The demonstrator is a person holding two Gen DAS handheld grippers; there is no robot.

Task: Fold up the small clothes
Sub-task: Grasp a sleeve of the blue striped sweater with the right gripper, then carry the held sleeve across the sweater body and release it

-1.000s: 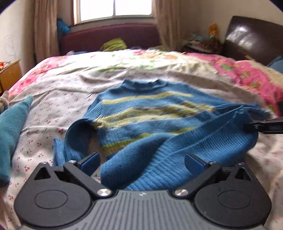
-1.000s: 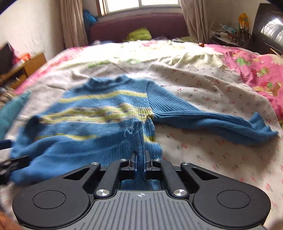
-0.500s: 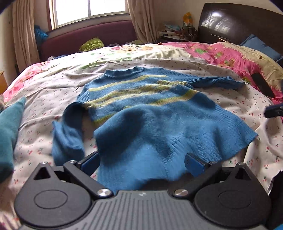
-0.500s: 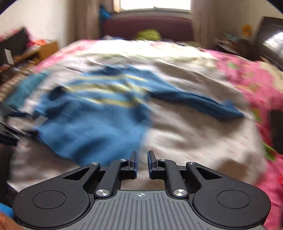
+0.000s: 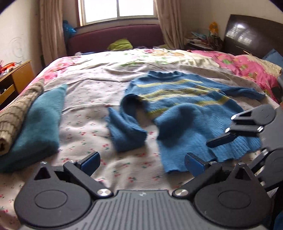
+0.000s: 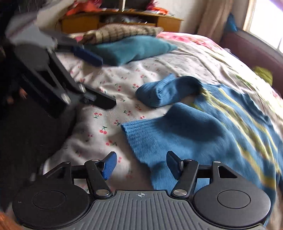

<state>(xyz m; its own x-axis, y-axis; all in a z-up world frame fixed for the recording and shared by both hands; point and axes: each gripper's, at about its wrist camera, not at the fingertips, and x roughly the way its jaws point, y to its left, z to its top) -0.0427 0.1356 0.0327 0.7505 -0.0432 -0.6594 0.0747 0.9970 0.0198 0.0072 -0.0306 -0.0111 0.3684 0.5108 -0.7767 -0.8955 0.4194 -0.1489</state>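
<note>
A second ago the right gripper (image 6: 140, 163) was clamped on the hem of the blue striped sweater (image 5: 185, 109); half a second ago its pads stood nearly together with nothing between them, and now its jaws stand apart and empty, with the hem corner lying just beyond and between the pads. The left gripper (image 5: 141, 161) has kept its jaws wide apart throughout and holds nothing; it has swung so that the sweater, once straight ahead, now sits ahead and to its right.

The sweater lies spread on the cherry-print bedsheet (image 5: 88, 123), collar toward the window (image 5: 117, 9), hem toward both grippers. One sleeve (image 5: 127, 127) is folded over on itself beside the body on the side nearer the teal folded garment (image 5: 37, 123); the other sleeve (image 5: 245, 92) stretches out flat on the side toward the pink floral quilt (image 5: 247, 65). The hem is rumpled, and its near edge lies close to the edge of the bed (the right wrist view is motion-blurred, so finer folds cannot be read).

Between the sweater's folded sleeve and the teal garment runs a broad strip of bare sheet. A brown knitted garment (image 5: 16, 113) lies against the teal one, on its side away from the sweater.
</note>
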